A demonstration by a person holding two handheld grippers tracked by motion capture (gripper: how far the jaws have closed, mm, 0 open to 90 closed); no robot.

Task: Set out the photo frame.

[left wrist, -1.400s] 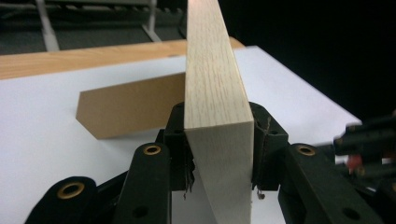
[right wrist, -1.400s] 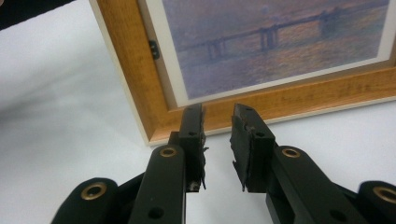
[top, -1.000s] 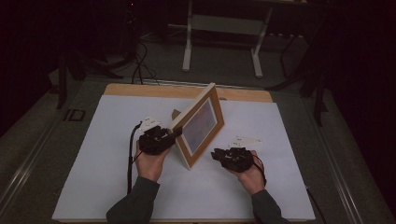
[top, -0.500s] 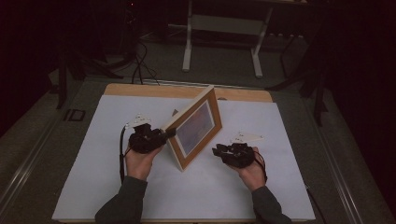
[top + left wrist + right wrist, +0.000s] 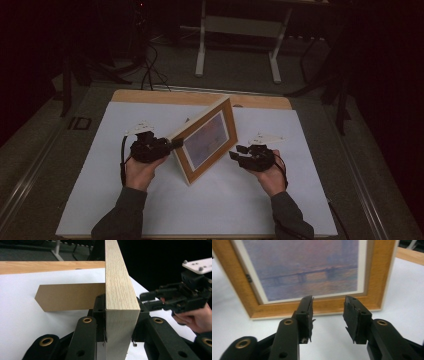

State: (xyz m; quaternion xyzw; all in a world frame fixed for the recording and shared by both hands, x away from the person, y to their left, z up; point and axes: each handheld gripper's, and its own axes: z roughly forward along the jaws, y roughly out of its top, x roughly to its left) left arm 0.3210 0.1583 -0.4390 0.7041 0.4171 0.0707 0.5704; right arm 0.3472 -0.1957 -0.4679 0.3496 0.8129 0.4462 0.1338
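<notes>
A wooden picture frame (image 5: 205, 140) with a hazy purple and orange print stands tilted on the white table top (image 5: 90, 200). My left gripper (image 5: 172, 145) is shut on the frame's left side edge. In the left gripper view the pale wood edge (image 5: 120, 290) sits clamped between the jaws of the left gripper (image 5: 120, 313), and the brown cardboard stand (image 5: 67, 297) sticks out behind it. My right gripper (image 5: 235, 152) is open just right of the frame, a little apart from it. The right gripper view faces the print (image 5: 307, 270), and my right gripper (image 5: 328, 302) holds nothing.
A bare wooden strip (image 5: 150, 96) runs along the table's far edge. Beyond it, on the dark floor, are a white metal stand (image 5: 200, 50) and cables. White surface lies free at the near left and the right of the table.
My left gripper has shifted a little left with the frame, which has turned slightly. The right gripper has edged a bit farther from me, still open.
</notes>
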